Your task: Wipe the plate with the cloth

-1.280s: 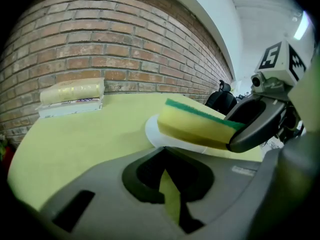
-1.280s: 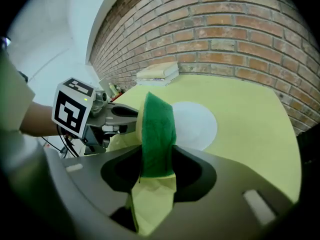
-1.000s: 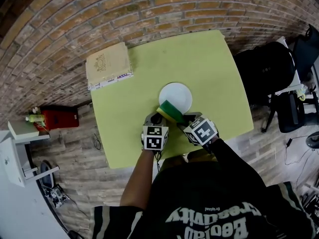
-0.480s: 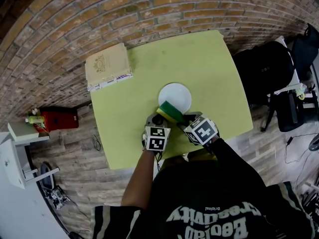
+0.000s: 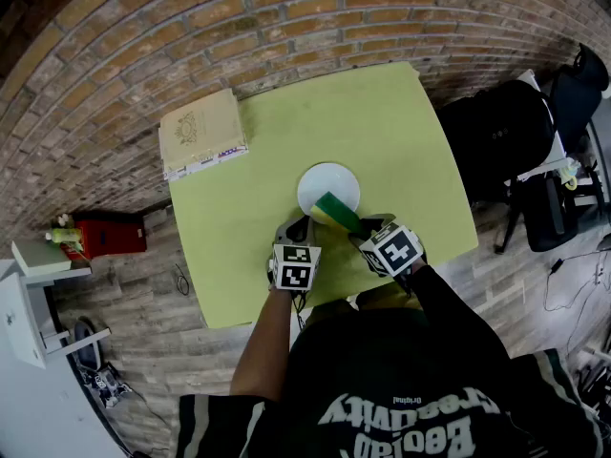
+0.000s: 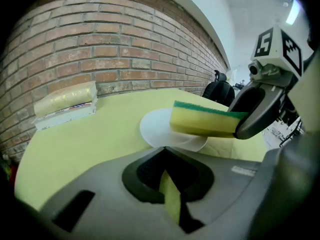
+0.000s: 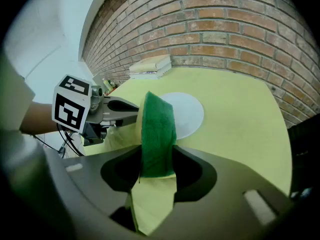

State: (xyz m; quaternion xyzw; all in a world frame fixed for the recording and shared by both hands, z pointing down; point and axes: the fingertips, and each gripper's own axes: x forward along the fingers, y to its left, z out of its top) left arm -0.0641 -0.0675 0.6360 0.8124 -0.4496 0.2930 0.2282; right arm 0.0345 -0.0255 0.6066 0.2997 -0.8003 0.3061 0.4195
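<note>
A small white plate (image 5: 325, 181) lies on the yellow-green table cover (image 5: 382, 113). My right gripper (image 5: 359, 225) is shut on a yellow sponge with a green scouring face (image 5: 334, 211). The sponge reaches over the plate's near rim. In the right gripper view the sponge (image 7: 157, 129) stands on edge between the jaws, with the plate (image 7: 189, 109) just beyond. My left gripper (image 5: 303, 225) sits beside the plate's near left edge. It is shut, with a thin fold of the table cover (image 6: 170, 201) pinched in it. The left gripper view shows the sponge (image 6: 205, 120) above the plate (image 6: 156, 130).
A flat tan box (image 5: 200, 132) lies at the table's far left corner, close to the brick wall. Black chairs and bags (image 5: 506, 132) stand off the right edge. A red box (image 5: 105, 237) sits on the floor at the left. The table cover is wrinkled near the left gripper (image 7: 107, 134).
The right gripper has carried the sponge a little to the right along the plate's near rim. The left gripper has stayed put.
</note>
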